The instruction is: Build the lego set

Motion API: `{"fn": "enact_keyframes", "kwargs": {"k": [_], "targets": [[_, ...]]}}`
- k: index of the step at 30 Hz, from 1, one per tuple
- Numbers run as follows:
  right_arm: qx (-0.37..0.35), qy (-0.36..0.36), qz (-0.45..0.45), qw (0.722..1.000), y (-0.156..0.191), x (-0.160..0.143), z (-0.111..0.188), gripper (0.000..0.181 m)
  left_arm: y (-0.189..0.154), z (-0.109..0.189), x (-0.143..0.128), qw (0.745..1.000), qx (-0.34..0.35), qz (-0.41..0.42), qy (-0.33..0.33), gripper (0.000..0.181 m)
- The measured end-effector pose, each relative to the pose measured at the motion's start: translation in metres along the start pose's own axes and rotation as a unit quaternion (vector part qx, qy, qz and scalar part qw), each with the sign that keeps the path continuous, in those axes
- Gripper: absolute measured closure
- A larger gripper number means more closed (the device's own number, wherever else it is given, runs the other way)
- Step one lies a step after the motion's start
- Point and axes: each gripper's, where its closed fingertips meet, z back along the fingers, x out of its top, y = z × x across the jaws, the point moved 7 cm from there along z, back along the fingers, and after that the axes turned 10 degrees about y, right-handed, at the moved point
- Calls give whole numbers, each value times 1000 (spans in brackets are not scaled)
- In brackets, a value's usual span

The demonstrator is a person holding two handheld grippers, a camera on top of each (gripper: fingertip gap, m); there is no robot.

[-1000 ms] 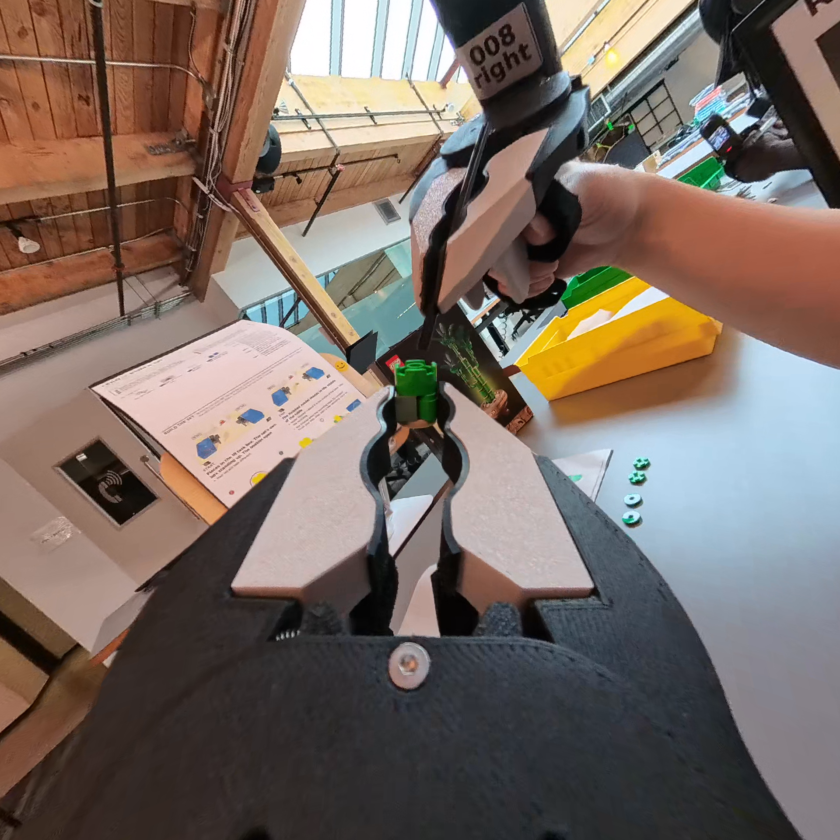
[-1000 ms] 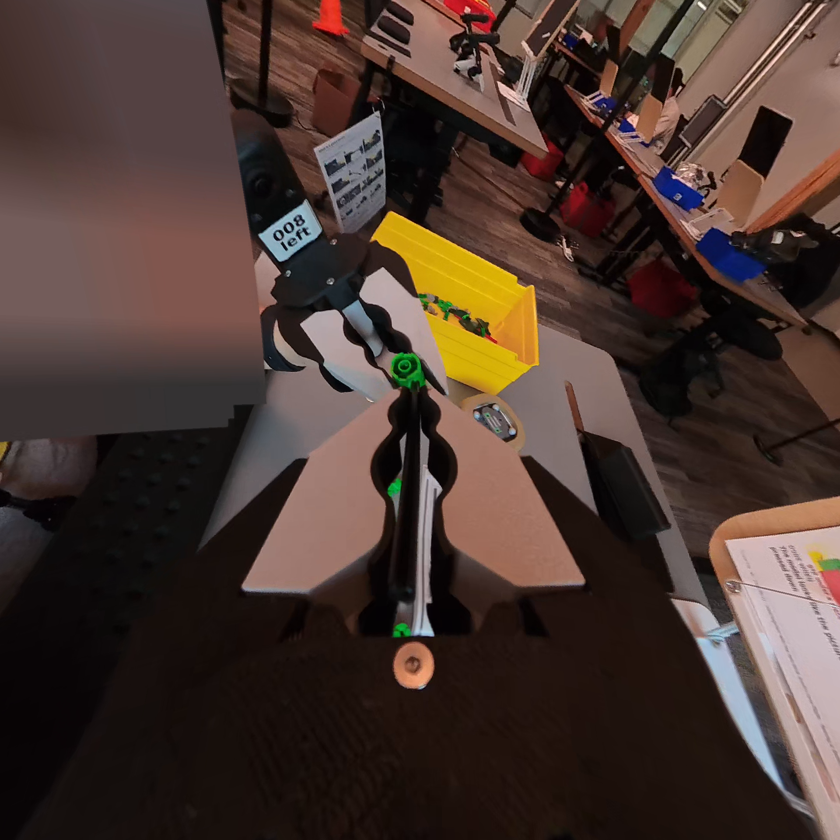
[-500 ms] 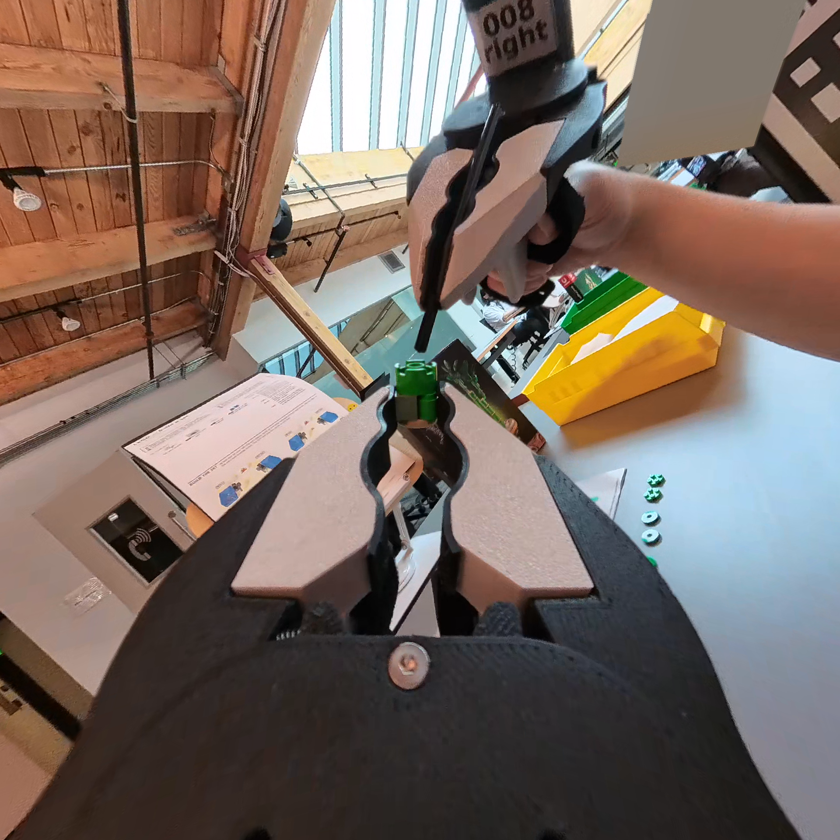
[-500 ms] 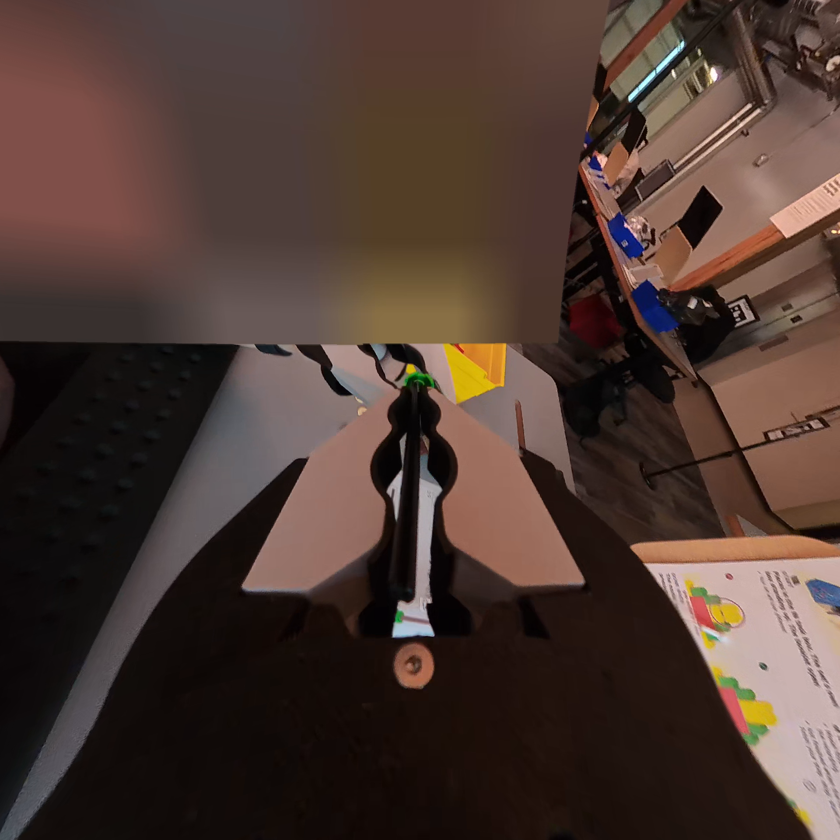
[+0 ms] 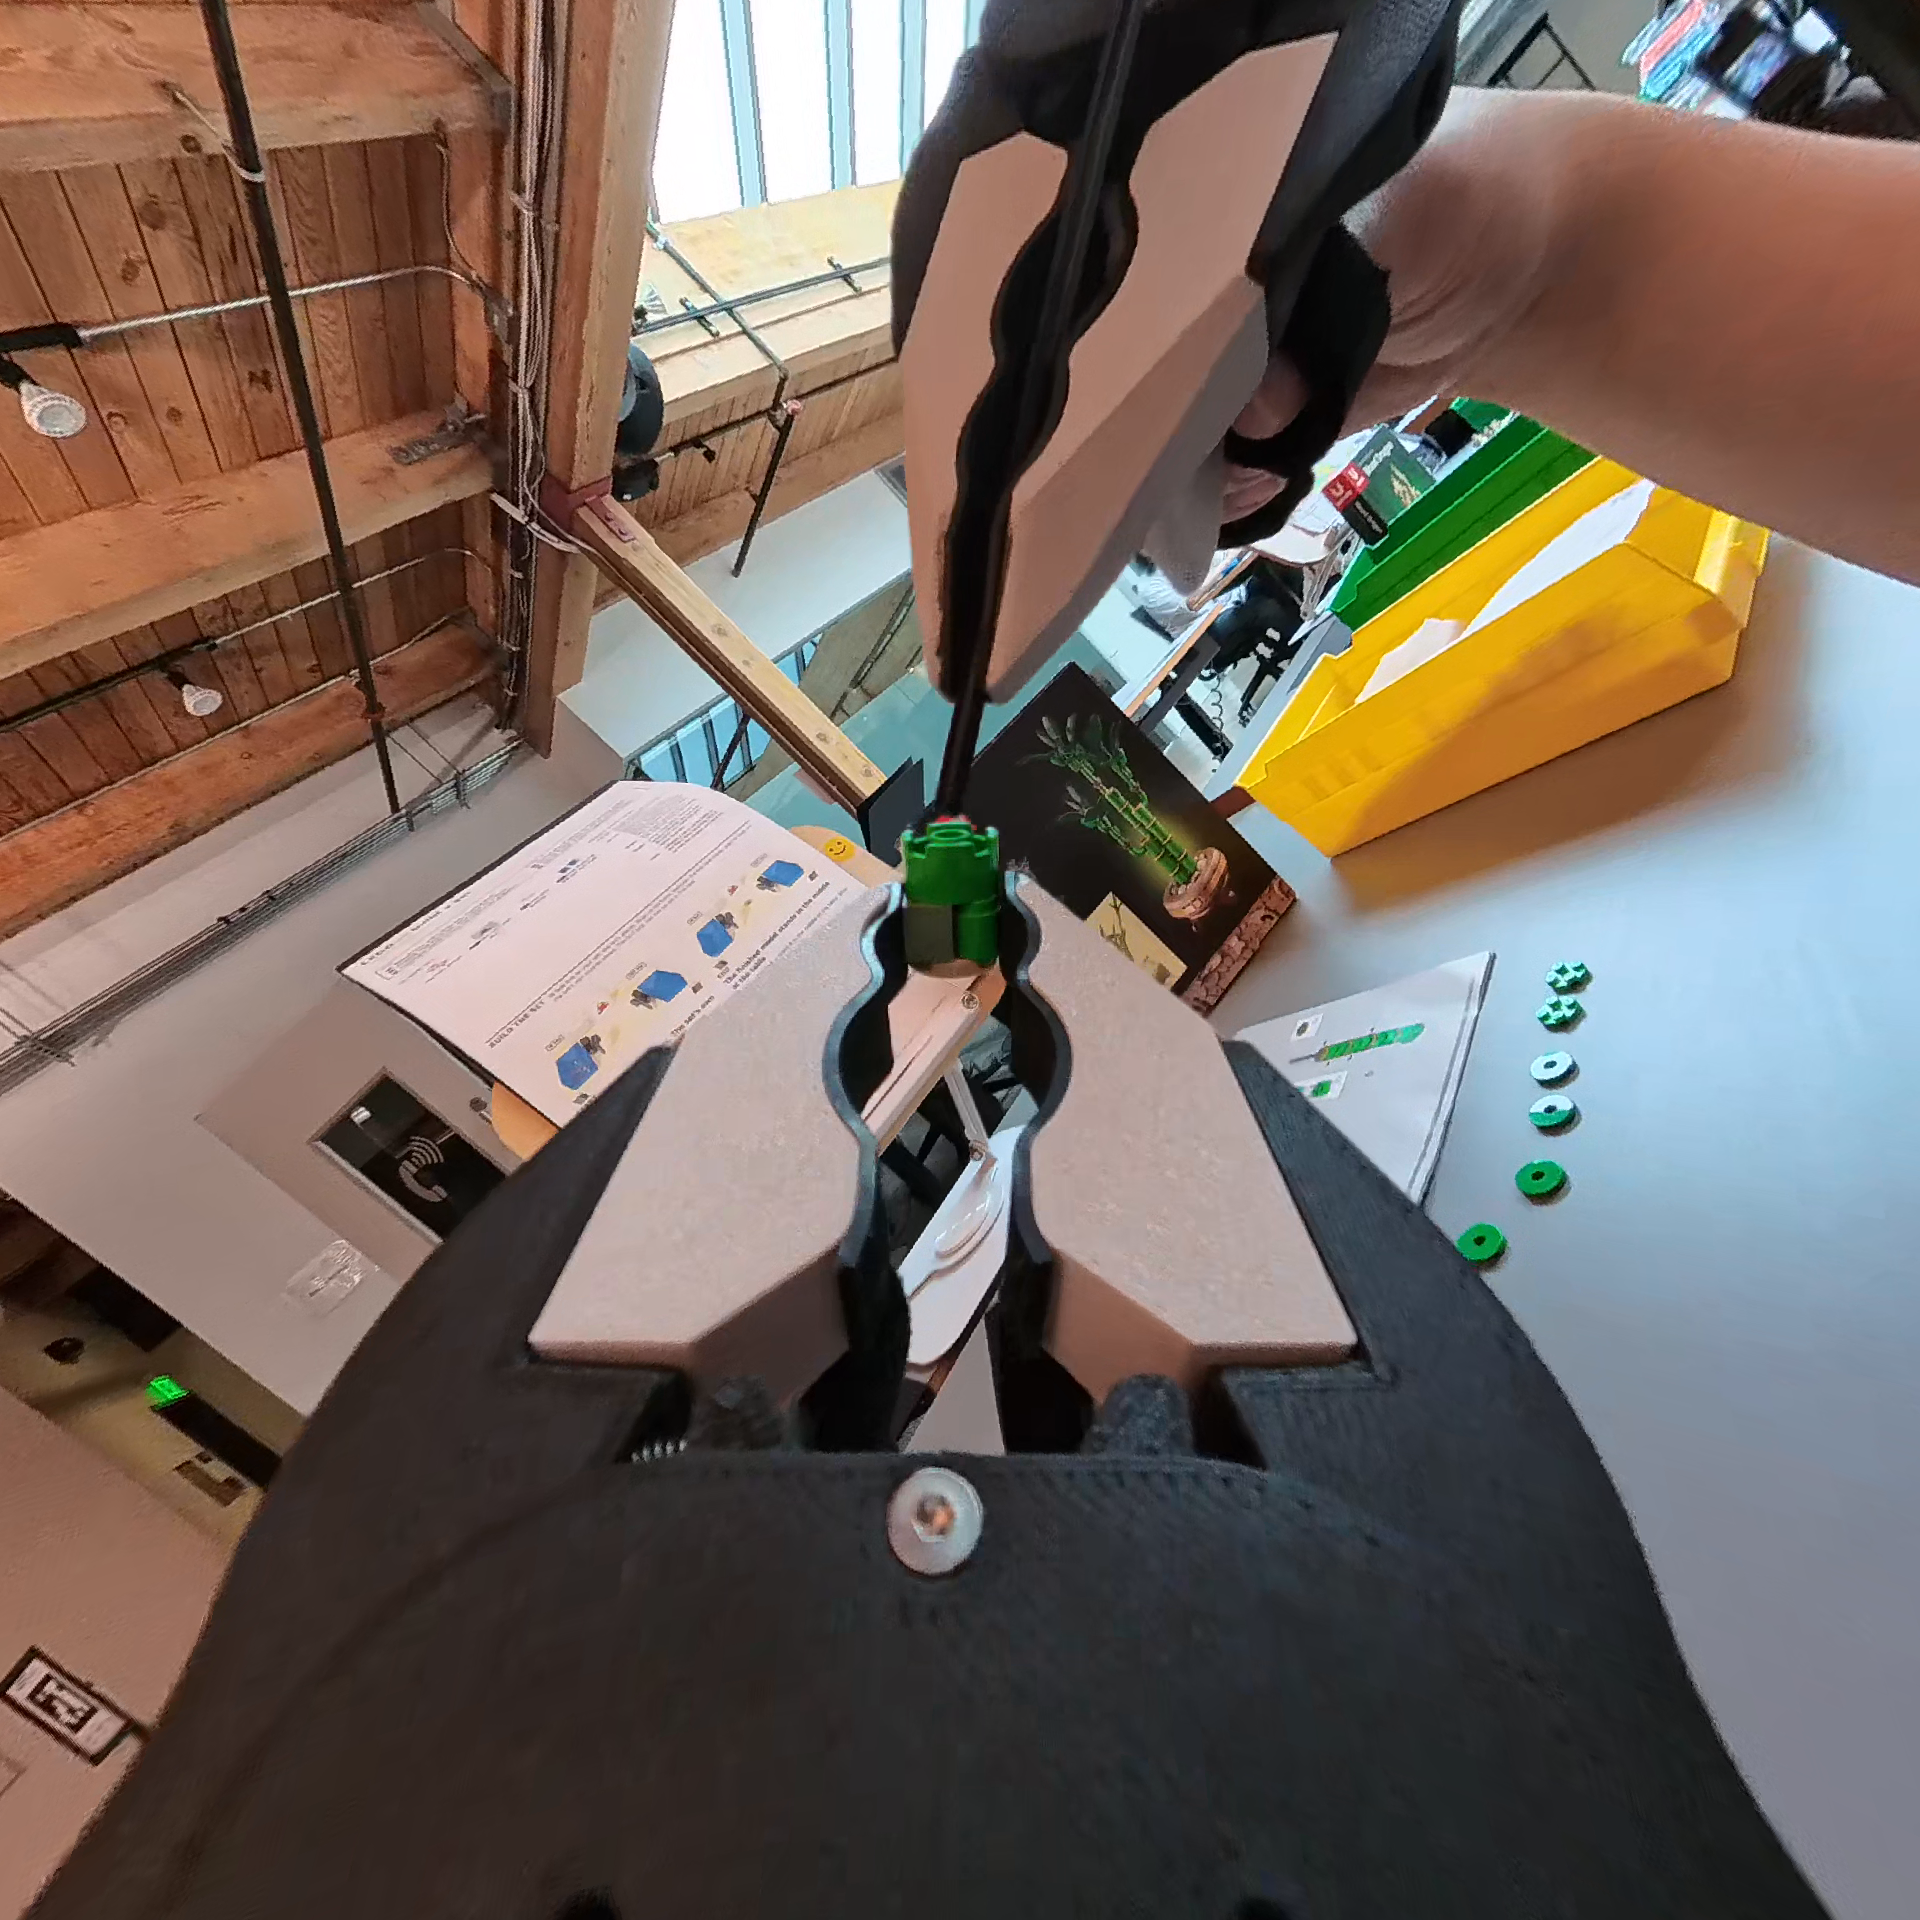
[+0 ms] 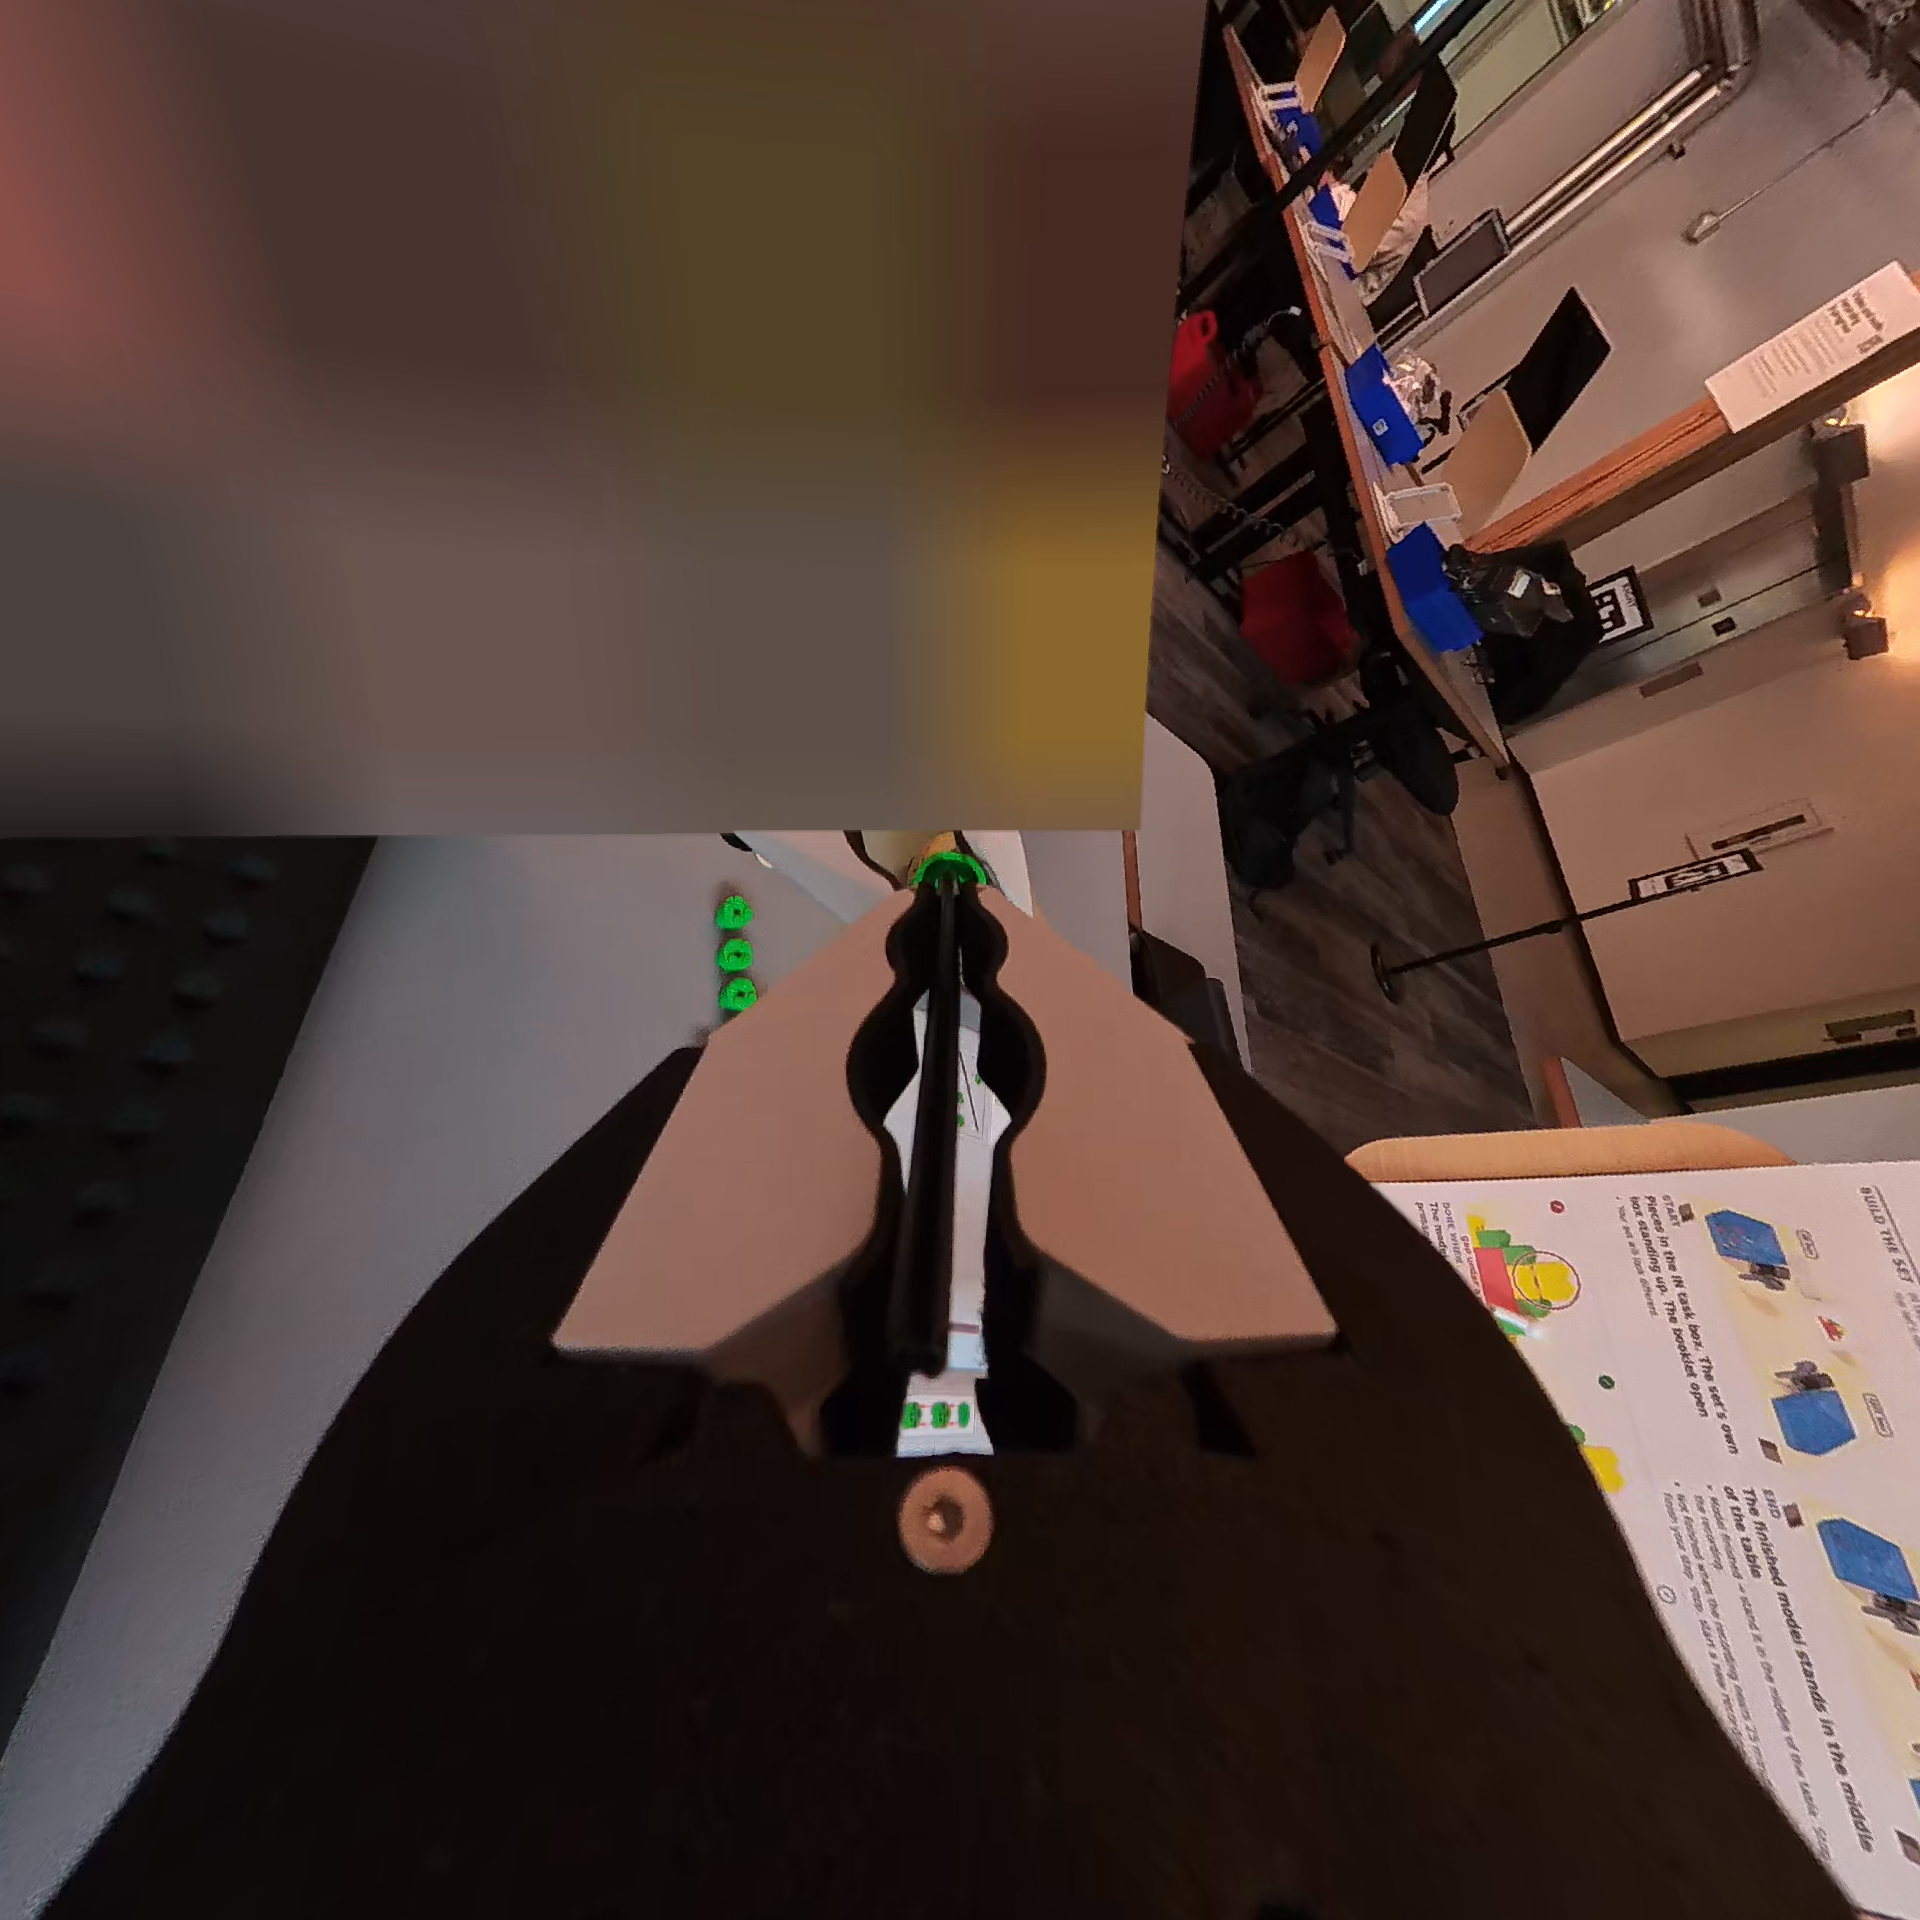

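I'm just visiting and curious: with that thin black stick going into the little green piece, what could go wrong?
The black rod meets the green piece end-on; if it is slightly off-axis it may jam or bend. The left gripper pinches the piece only at its fingertips, so pushing could tip or pop it out. The loose green rings on the table could get knocked.

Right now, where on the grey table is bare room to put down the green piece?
Bare grey table lies right of the row of small green pieces, and between that row and the yellow bin. It is crowded near the paper sheet and picture box, behind the left gripper.
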Motion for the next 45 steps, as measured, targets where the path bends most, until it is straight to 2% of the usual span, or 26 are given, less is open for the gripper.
{"fn": "enact_keyframes", "kwargs": {"k": [11,19,29,39,45], "targets": [[3,37,4,999,2,-6,-5,178,-4,-2,-4,1000,-9,-18,22,167],[3,88,-12,996,2,-13,-16,178,-8,-8,-12,996,-9,-48,80,167],[50,67,-57,995,-3,-24,-18,178,-12,-12,-13,991,-35,-30,123,168],[47,62,-64,995,-6,-27,-20,178,-10,-13,-15,990,-44,8,134,167],[49,61,-66,995,-7,-29,-22,178,-10,-13,-17,989,-39,3,141,167]]}}
